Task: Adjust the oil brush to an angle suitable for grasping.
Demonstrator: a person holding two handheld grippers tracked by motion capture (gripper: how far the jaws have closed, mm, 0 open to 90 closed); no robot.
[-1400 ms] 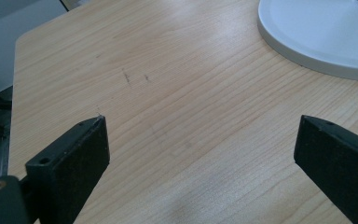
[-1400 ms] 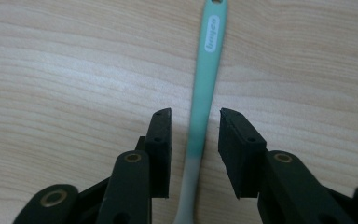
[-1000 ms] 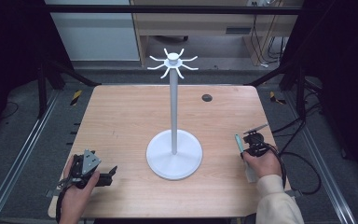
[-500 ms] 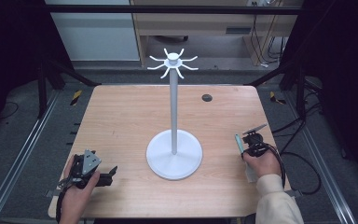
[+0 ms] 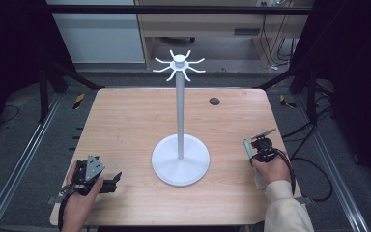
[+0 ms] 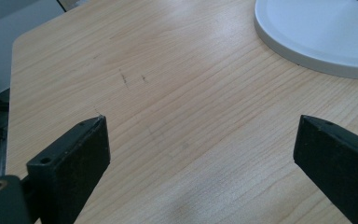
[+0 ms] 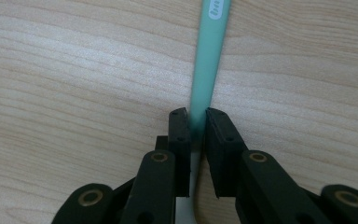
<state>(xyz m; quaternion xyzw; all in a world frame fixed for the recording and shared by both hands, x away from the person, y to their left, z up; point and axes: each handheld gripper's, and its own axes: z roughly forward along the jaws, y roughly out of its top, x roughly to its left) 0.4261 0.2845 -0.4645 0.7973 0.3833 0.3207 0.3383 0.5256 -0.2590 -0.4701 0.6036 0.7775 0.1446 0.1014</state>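
- Right gripper [image 7: 196, 122] clamps a slim green handle [image 7: 207, 60], near right on the surface [image 5: 125, 125].
- Left gripper [image 6: 200, 140] gapes, empty.
- Handle seems light, stiff, slippery; grip mid-shaft.

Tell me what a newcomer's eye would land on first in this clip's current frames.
The tall white stand at the middle of the wooden table, its round base below and curved hooks fanning out on top. Next, the right gripper at the table's right edge, jaws shut on a mint-green handle. The left gripper sits at the near left corner with jaws wide apart over bare wood.
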